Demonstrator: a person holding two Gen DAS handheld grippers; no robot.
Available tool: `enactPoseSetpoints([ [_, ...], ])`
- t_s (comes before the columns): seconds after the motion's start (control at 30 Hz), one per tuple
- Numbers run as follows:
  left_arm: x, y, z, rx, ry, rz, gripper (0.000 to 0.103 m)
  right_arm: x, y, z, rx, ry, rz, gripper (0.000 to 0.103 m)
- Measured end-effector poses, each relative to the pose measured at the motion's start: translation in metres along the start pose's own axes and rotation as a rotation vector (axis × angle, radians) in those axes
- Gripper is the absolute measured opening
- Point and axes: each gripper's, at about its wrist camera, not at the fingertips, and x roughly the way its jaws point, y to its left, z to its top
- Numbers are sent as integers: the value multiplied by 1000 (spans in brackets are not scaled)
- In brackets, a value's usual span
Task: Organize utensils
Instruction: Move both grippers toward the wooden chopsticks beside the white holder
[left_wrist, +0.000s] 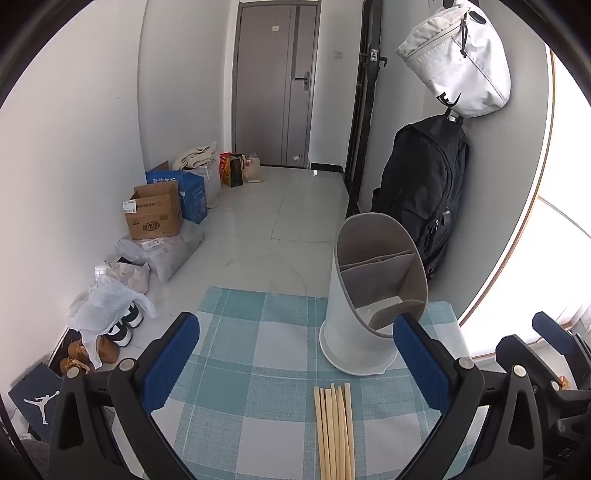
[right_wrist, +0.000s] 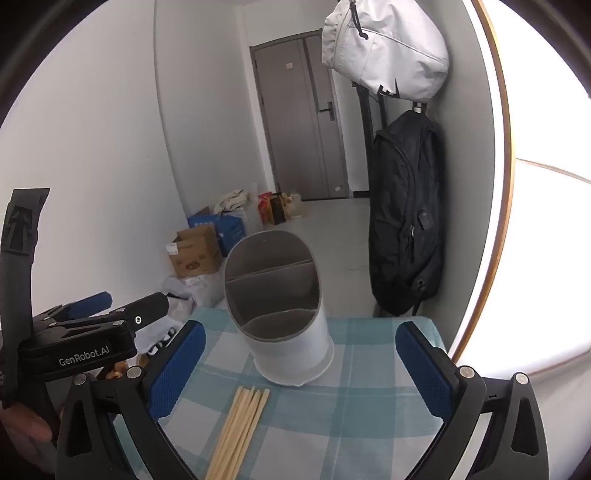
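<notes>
Two grippers, jaws wide apart, hover over a checked worktop with nothing held.

Nearest, the left gripper (left_wrist: 295, 365) and right gripper (right_wrist: 301, 369) each frame a bundle of wooden chopsticks (left_wrist: 334, 432) lying flat on the blue-and-white tablecloth (left_wrist: 240, 387). Just beyond the chopsticks' tips, apart from them, stands a white utensil holder (left_wrist: 369, 291) with a slanted grey mouth and inner dividers. Farther off, a black backpack (left_wrist: 421, 192) and a white bag (left_wrist: 458, 62) hang on the wall, and cardboard boxes (left_wrist: 155, 214) sit before a grey door (left_wrist: 277, 81).

Bright daylight from blown-out window (left_wrist: 569, 184) at right; sharp focus, strong fisheye bending, dark corners.
</notes>
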Motion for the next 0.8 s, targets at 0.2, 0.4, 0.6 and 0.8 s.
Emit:
enactPoseSetpoints([
  [0.2,-2,0,0,-1,0,2,102,1,1,-1,-3,2,-12,103],
  [0.4,-1,-1,0,-6,7,-5,102,-3,-1,-2,6,5,-1,103],
  [0.6,-1,-1,-1,-7,11,-8,102,2,1,-2,10,5,-4,103],
  [0.8,-1,0,-1,-10,12,-8,102,1,0,-2,4,-1,-12,103],
])
